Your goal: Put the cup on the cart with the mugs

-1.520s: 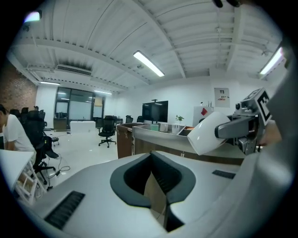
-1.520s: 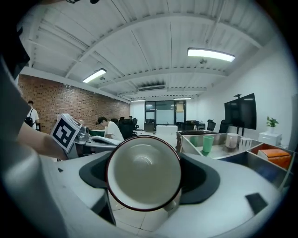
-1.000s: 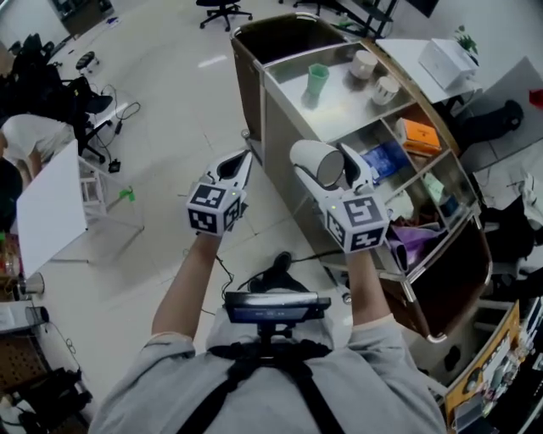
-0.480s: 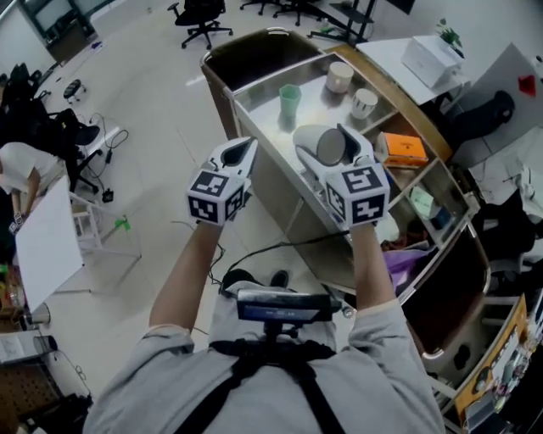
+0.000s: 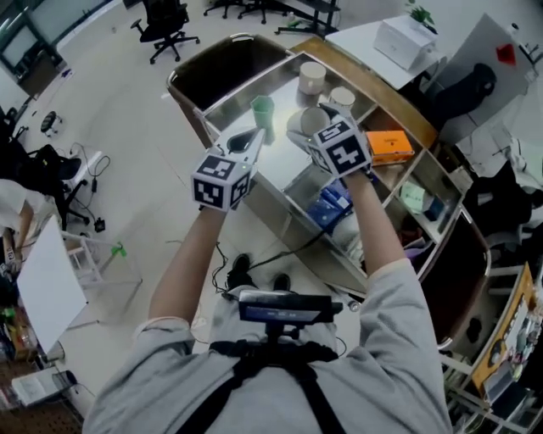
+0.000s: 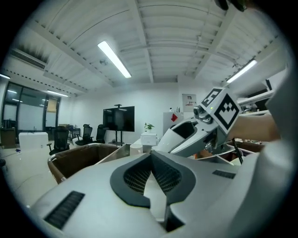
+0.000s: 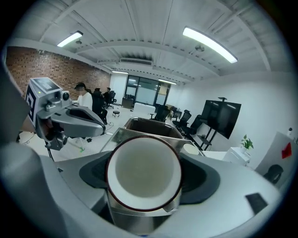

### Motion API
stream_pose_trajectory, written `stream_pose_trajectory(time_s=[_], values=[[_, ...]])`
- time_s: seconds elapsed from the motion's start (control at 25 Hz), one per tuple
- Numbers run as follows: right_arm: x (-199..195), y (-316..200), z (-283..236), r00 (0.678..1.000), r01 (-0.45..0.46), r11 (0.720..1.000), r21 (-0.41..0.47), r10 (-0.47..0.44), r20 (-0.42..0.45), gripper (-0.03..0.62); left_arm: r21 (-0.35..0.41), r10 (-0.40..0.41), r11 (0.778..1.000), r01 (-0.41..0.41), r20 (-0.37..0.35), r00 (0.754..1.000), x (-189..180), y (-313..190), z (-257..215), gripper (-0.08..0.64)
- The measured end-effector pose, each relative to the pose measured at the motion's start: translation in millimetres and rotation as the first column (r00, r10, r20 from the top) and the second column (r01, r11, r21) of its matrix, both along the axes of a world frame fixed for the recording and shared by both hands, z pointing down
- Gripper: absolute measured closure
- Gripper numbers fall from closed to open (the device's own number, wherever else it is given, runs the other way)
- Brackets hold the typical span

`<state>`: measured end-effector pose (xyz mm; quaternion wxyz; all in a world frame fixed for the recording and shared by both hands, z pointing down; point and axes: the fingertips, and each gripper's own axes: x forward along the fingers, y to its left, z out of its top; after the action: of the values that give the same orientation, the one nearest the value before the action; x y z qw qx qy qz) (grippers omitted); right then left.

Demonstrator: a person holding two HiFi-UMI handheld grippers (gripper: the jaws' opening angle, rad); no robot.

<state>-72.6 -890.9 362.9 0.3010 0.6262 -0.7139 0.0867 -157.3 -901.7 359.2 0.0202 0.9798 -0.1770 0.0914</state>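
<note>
My right gripper [image 5: 316,129] is shut on a white cup [image 5: 304,121] with a dark red rim [image 7: 143,172]. The cup lies on its side in the jaws, its mouth facing the right gripper camera. It hangs over the top shelf of the steel cart [image 5: 233,95], close to two pale mugs [image 5: 311,78] [image 5: 342,98] and a green cup [image 5: 263,108]. My left gripper [image 5: 245,141] hovers at the shelf's near edge, left of the cup, shut with nothing in it [image 6: 151,156]. One mug [image 7: 190,148] shows just beyond the held cup.
The cart has a dark bin [image 5: 222,61] at its far end and lower compartments with an orange box [image 5: 392,146] and blue packets [image 5: 333,202]. A white table with a box [image 5: 400,38] stands behind. Office chairs [image 5: 165,19] and cables [image 5: 81,165] sit on the floor at left.
Both grippers have moved forward and up to the cart. The held cup went from beside the cart's front to over its top shelf, near the mugs.
</note>
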Motion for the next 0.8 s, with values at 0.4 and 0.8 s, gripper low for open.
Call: stream_pose_trajectory(time_s=[0.4, 0.8], values=[[30.7, -68.4, 51.0, 1.0, -0.021, 0.97, -0.242, 0.018, -0.012, 0.173, -0.053, 0.088, 0.995, -0.087, 0.015, 0.996, 22.0, -46.9, 16.7, 0.557], [47.8, -108.3, 102.3, 0.999, 0.015, 0.918, -0.396, -0.027, -0.023, 0.173, -0.083, 0.153, 0.985, -0.15, 0.034, 0.988, 26.8, -69.4, 35.1, 0.557]])
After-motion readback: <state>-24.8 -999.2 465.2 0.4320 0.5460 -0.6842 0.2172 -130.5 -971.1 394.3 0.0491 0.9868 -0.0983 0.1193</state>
